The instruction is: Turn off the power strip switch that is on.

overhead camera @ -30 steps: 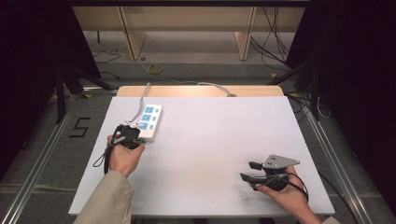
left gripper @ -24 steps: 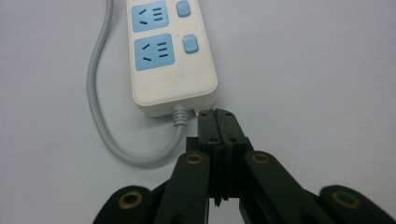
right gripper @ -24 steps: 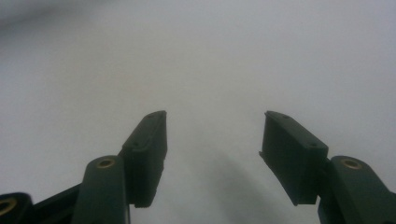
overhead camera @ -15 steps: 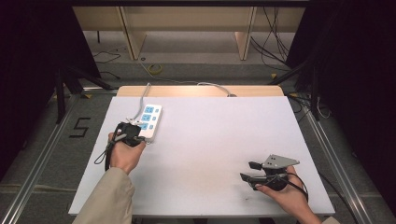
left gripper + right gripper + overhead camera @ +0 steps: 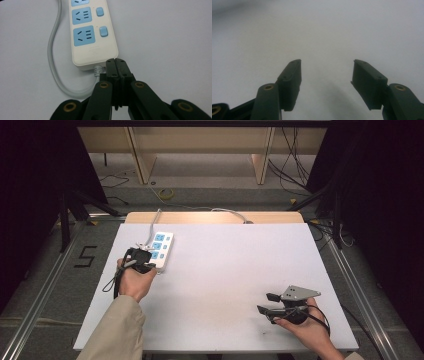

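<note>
Left gripper [image 5: 116,61] edged nearer, jaws clenched empty at power strip [image 5: 91,32] lying lengthwise away.

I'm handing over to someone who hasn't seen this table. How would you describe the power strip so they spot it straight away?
Start at the white table and look to its far left area. There lies the power strip, a cream bar with blue sockets and blue switches, its grey cable looping off the near end. The left tool, jaws shut, sits at that near end.

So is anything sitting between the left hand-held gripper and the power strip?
Nothing visible. The left hand-held gripper, jaws shut, sits right at the near end of the power strip, beside where its cord comes out. Only bare table surrounds them.
</note>
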### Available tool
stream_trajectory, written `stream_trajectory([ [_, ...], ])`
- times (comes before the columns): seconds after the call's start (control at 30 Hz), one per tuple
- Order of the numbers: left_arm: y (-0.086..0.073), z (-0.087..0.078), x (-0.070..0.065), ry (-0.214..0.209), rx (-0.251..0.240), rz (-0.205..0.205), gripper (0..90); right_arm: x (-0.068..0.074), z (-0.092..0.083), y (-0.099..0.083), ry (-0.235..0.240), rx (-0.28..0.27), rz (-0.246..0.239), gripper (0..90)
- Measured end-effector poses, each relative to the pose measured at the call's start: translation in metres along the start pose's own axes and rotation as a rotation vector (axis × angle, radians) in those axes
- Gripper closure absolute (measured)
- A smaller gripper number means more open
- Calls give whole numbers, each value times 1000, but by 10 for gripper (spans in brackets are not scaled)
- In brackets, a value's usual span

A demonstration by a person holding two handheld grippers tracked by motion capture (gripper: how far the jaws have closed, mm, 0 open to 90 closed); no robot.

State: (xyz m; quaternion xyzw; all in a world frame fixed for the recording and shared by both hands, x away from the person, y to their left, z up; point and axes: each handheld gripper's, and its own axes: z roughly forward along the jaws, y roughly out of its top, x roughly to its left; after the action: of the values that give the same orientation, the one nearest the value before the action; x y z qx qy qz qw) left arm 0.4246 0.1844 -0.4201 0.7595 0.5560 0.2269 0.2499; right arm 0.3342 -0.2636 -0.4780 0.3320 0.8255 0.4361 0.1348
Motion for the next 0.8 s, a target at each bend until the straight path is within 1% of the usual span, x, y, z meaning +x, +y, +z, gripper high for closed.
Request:
stream_trajectory([
  [0.57, 9, 4, 2, 9, 0, -1, 898, 0, 0, 0, 1, 0, -1, 412],
  [0.8, 13, 5, 4, 11, -3, -12, 899, 0, 0, 0, 0, 0, 1, 412],
])
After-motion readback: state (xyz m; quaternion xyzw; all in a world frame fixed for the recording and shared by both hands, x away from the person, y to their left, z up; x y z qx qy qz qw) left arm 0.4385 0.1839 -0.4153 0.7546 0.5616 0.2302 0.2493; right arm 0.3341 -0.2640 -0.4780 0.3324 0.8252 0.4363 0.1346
